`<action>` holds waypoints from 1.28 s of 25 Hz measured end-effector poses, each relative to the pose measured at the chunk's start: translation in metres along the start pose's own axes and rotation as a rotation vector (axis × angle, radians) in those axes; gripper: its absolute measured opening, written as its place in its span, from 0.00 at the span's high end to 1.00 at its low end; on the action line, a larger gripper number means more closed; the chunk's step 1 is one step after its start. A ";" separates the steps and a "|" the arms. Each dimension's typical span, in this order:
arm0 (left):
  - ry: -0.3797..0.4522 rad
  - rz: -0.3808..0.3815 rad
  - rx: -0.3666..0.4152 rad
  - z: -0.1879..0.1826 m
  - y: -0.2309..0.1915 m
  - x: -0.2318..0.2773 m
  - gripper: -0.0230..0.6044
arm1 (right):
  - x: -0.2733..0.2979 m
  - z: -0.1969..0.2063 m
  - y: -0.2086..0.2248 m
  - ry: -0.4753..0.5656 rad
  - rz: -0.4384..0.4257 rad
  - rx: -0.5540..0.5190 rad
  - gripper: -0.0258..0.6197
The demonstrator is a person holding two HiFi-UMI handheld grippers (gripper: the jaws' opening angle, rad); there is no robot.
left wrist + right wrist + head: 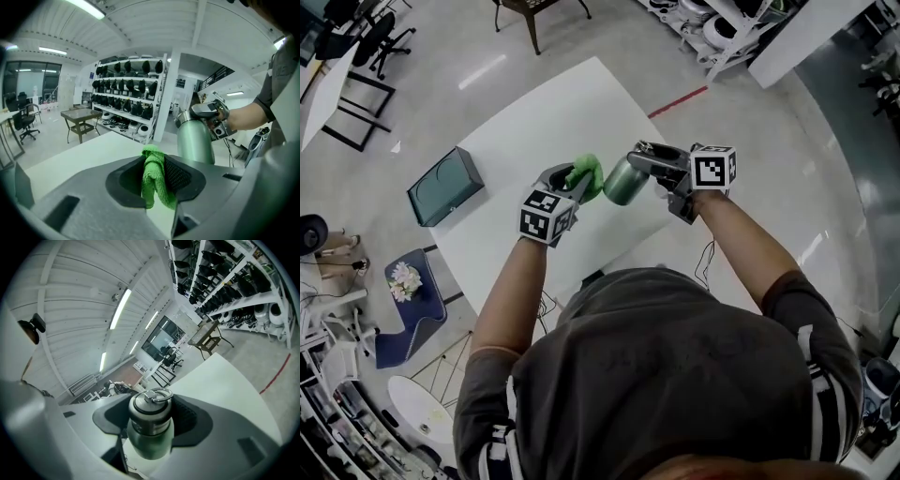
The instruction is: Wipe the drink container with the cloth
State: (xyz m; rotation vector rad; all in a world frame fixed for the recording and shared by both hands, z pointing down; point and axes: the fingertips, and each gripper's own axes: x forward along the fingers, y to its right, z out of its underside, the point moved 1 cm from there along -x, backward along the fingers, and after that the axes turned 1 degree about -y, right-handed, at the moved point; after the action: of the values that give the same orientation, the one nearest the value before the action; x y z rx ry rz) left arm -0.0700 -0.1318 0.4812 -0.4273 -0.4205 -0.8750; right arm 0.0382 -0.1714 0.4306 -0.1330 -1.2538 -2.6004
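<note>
The left gripper [570,184] is pinching the green cloth [587,174] between its jaws, holding it just beside the bottle [624,181], at the bottle's 9 o'clock. The right gripper [664,167] is holding the bottle over the counter [562,103], its jaws clamping near the cap. Wiping is seemingly only beginning, with the whole body left to do. A dark box [445,186] is sitting well apart at 9 o'clock, blocking nothing.

A white table [581,103] stands on a glossy grey floor [797,131] marked with a red line [678,101]. A dark green box [445,186] sits by the table's left edge. White shelves [129,101] hold rows of dark gear. A small brown table [80,119] and black office chairs [23,123] stand near tall windows [28,84]. Strip lights [121,308] line the ribbed ceiling [79,296].
</note>
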 end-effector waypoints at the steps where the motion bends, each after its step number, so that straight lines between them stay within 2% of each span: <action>1: -0.003 0.004 -0.013 0.006 -0.001 -0.001 0.81 | 0.005 0.001 0.005 -0.006 0.011 0.001 0.57; 7: 0.007 0.010 -0.080 0.034 -0.002 -0.006 0.81 | 0.031 0.008 0.035 -0.036 0.109 -0.040 0.57; 13: -0.012 0.007 -0.172 0.058 -0.004 -0.001 0.81 | 0.065 0.021 0.056 -0.177 0.234 -0.307 0.57; 16: -0.008 0.024 -0.222 0.071 0.005 0.004 0.81 | 0.079 0.034 0.064 -0.239 0.293 -0.406 0.57; 22: -0.011 0.041 -0.260 0.088 0.013 0.011 0.80 | 0.101 0.061 0.062 -0.351 0.323 -0.586 0.57; 25: -0.015 0.048 -0.266 0.094 0.015 0.013 0.81 | 0.103 0.076 0.064 -0.387 0.329 -0.601 0.57; 32: -0.001 0.016 -0.280 0.104 0.018 0.028 0.80 | 0.099 0.081 0.071 -0.370 0.353 -0.513 0.57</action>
State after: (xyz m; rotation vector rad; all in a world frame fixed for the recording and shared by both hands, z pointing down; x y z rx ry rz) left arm -0.0577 -0.0857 0.5794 -0.6881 -0.2955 -0.9217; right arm -0.0409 -0.1691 0.5532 -0.8749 -0.5463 -2.5764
